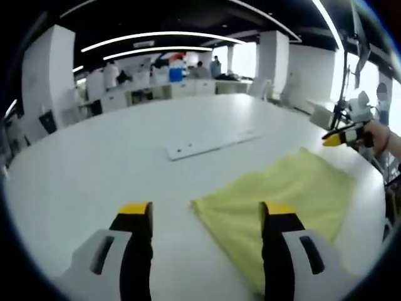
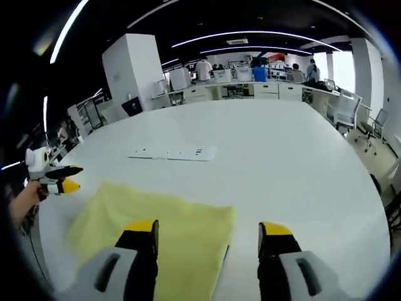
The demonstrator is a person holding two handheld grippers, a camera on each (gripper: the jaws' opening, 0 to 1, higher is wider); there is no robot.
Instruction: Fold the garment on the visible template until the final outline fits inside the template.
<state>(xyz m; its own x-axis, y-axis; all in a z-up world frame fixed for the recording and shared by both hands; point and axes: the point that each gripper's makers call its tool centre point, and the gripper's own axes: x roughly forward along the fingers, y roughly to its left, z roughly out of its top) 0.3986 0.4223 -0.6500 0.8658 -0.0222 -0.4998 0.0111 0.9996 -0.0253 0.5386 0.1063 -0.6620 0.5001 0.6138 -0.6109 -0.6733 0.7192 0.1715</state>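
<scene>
With both grippers' fingers wide and empty, I lower my left gripper (image 1: 207,219) and right gripper (image 2: 208,238) onto the yellow garment's (image 1: 282,194) near corners on the worktop (image 1: 125,163), pinching one layer only.

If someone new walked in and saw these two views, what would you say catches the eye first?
The yellow garment stands out at once, lying folded flat on the big white table. In the left gripper view the open left gripper hovers at its near corner, and the right gripper, also open, hangs above another edge in its own view. Farther back on the table lies a flat white strip, apart from the cloth.
</scene>
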